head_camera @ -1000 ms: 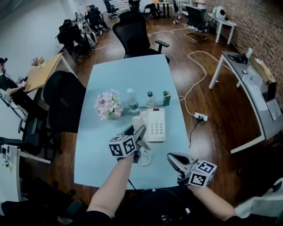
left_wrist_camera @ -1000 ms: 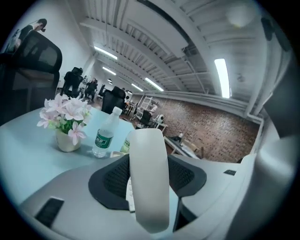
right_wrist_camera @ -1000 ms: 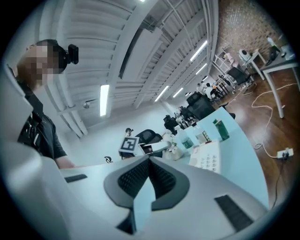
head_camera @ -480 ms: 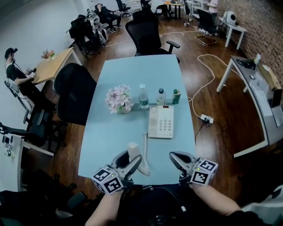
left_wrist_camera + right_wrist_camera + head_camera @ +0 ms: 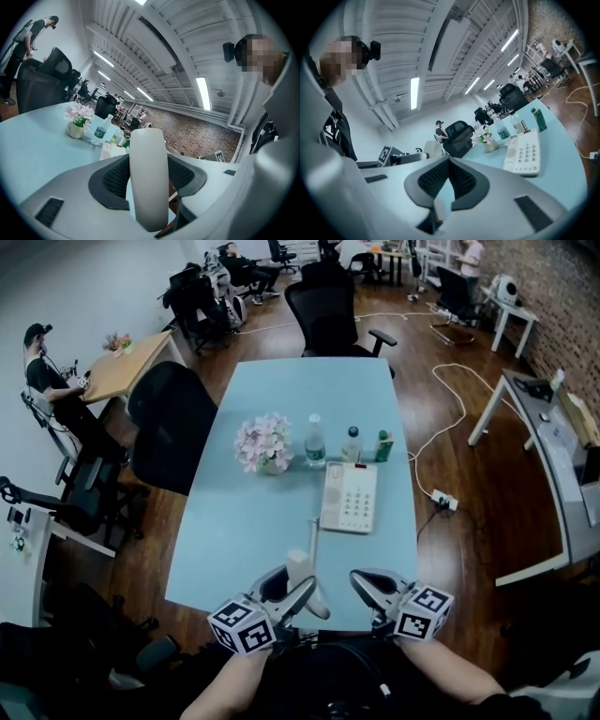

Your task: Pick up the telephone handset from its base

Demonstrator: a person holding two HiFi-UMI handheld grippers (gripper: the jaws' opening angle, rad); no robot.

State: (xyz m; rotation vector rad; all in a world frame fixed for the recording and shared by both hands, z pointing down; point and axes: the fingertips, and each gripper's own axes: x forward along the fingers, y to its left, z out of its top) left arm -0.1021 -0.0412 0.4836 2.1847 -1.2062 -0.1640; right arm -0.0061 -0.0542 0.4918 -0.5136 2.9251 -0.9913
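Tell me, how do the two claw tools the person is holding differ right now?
The left gripper is shut on the white handset, lifted off its base; the right gripper holds nothing. The left gripper's jaws stand apart around the handset, while the right gripper's jaws meet at their tips. Both are grey and hang over the table's near edge.

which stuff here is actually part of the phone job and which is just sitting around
Job: handset, held in the left gripper; phone base.
Lying about: flowers; taller bottle; shorter bottle; green carton.
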